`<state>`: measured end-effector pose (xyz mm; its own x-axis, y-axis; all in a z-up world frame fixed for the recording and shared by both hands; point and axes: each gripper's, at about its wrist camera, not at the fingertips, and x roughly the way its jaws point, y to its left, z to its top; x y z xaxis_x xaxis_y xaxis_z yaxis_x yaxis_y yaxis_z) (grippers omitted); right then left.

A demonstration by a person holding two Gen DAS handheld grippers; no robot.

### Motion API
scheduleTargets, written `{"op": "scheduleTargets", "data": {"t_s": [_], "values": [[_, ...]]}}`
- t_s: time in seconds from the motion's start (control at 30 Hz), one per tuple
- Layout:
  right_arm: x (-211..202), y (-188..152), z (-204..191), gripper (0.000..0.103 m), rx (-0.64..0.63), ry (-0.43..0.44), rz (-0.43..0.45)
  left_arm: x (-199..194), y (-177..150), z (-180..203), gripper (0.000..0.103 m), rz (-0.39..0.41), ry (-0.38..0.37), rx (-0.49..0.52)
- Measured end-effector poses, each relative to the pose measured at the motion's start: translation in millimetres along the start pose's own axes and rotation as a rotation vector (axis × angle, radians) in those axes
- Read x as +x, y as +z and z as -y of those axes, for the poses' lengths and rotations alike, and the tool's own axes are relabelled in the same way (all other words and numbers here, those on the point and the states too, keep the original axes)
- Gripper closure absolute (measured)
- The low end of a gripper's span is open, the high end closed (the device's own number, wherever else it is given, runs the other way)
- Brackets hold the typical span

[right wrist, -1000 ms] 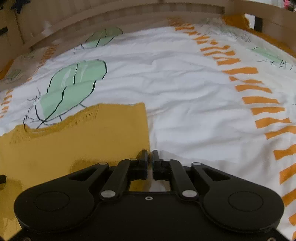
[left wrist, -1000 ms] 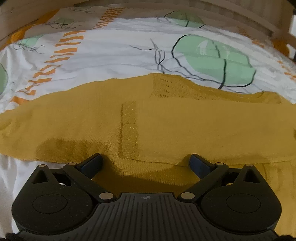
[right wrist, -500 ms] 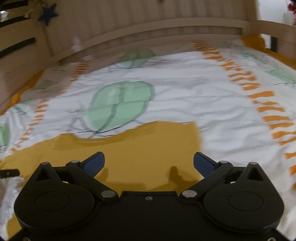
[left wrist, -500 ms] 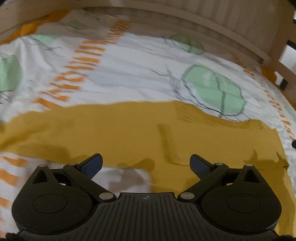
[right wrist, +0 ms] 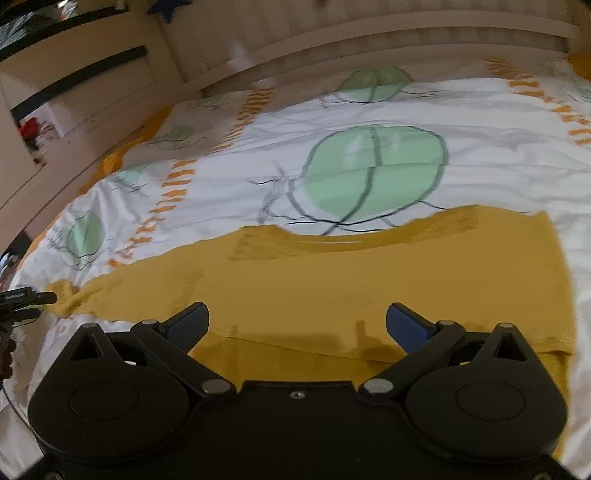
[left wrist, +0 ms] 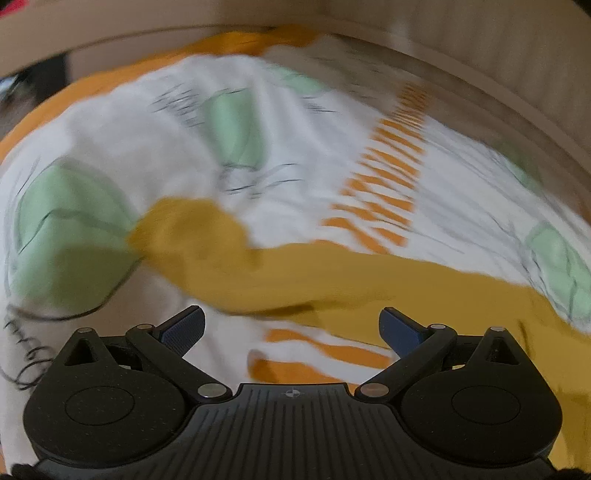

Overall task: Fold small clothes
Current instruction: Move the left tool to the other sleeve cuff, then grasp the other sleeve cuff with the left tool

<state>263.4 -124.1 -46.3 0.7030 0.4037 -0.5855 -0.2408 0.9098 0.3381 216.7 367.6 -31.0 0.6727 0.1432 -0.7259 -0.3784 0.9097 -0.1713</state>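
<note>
A mustard-yellow knit sweater (right wrist: 369,280) lies flat on the bed, its right side folded in to a straight edge and its long left sleeve (right wrist: 122,288) stretched out leftward. My right gripper (right wrist: 297,325) hovers open above the sweater's lower body, nothing between its fingers. In the blurred left wrist view the sleeve (left wrist: 295,273) runs from the right to its cuff end (left wrist: 173,225) at centre left. My left gripper (left wrist: 291,326) is open over the sheet just below the sleeve, holding nothing. The left gripper's tip (right wrist: 26,299) shows at the right wrist view's left edge, beside the cuff.
The bed sheet (right wrist: 369,110) is white with green leaf prints and orange dashes. A wooden bed rail (right wrist: 369,33) curves along the far side. A pale wall unit (right wrist: 74,92) stands at the back left.
My right gripper went from shut at the sweater's folded corner to wide open and drew back. My left gripper stayed open and swung left, from over the sweater's body to the sleeve's end.
</note>
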Motion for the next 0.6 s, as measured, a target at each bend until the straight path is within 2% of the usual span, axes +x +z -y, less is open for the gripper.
{"op": "scheduleTargets", "data": {"t_s": [0.17,0.37,0.47,0.53,0.6], "values": [[10,1,-23,0.001,-0.035,0.044,-0.019,21,4,-39,0.001,-0.016,0.022,-0.114],[20,-1,-37,0.001,-0.058,0.056,-0.046,47,13,-44,0.002,-0.012,0.021,-0.097],[23,-3,-37,0.001,-0.059,0.053,-0.062,58,19,-43,0.003,-0.009,0.032,-0.124],[24,-6,-36,0.001,-0.059,0.048,-0.071,59,20,-44,0.018,0.012,0.064,-0.159],[25,-8,-35,0.001,-0.059,0.044,-0.078,62,23,-44,0.044,0.009,0.113,-0.178]]}}
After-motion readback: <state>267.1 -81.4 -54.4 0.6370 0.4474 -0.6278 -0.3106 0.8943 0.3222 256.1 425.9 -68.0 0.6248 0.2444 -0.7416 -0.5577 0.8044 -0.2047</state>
